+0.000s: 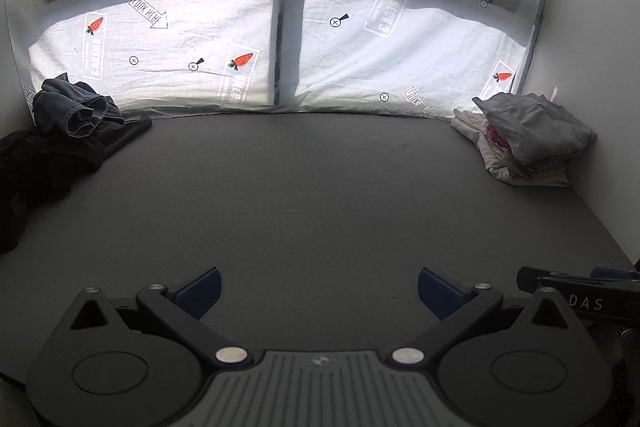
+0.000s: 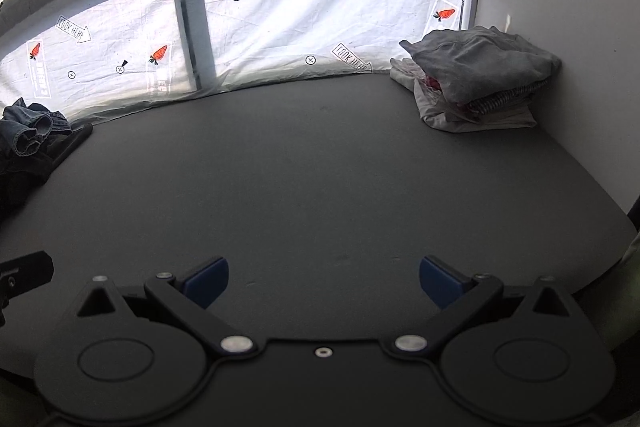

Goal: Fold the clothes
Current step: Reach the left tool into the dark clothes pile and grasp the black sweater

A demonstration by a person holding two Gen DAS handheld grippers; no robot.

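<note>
Here, the left gripper (image 1: 318, 291) and right gripper (image 2: 324, 281) are hovering wide open and empty above the grey table (image 1: 304, 195); folded clothes (image 2: 480, 79) are lying far right, a dark unfolded heap (image 1: 60, 131) far left.

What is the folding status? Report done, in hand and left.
Done: a folded stack sits in the far right corner. In hand: nothing; left tongs and right tongs are open over the bare gray table. Left: the crumpled dark pile at far left.
</note>
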